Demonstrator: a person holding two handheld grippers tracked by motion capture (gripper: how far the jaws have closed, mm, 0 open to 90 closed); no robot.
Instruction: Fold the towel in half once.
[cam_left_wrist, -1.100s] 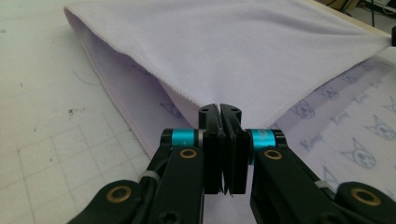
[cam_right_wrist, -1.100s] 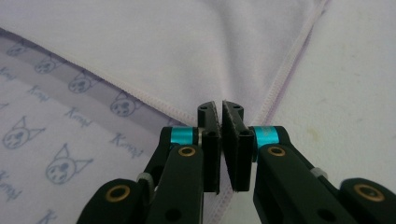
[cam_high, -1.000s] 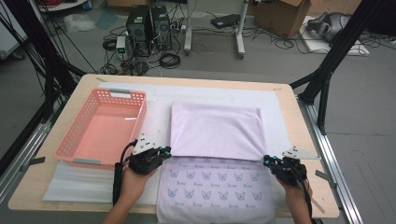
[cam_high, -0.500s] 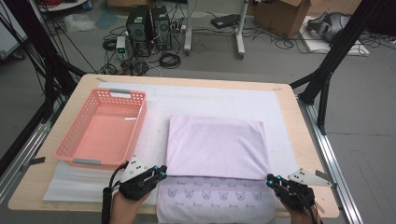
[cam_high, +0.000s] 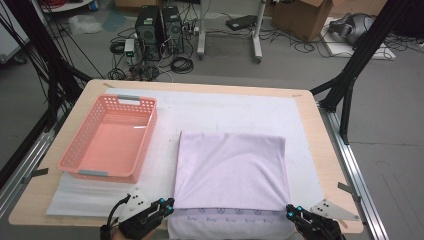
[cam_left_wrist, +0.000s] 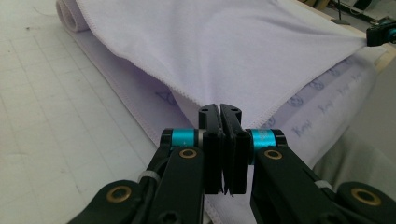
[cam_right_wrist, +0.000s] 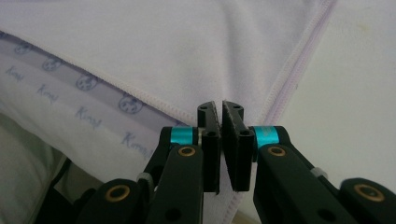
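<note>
High view: lilac towel (cam_high: 231, 170) folded over itself on white mat (cam_high: 240, 112), near edge at table's front; pink basket (cam_high: 107, 137) just left, apart from it. Left gripper (cam_high: 169, 204) clamped tight on towel's front-left corner; right gripper (cam_high: 291, 211) clamped on front-right corner. Left gripper view: hem pinched between closed jaws, printed layer beneath

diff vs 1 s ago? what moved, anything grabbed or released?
Both claws, left and right, stayed shut on the lilac towel corners and pulled its folded edge toward the person, so less of the printed strip shows. Nothing was let go. The pink basket and white mat have not moved.
</note>
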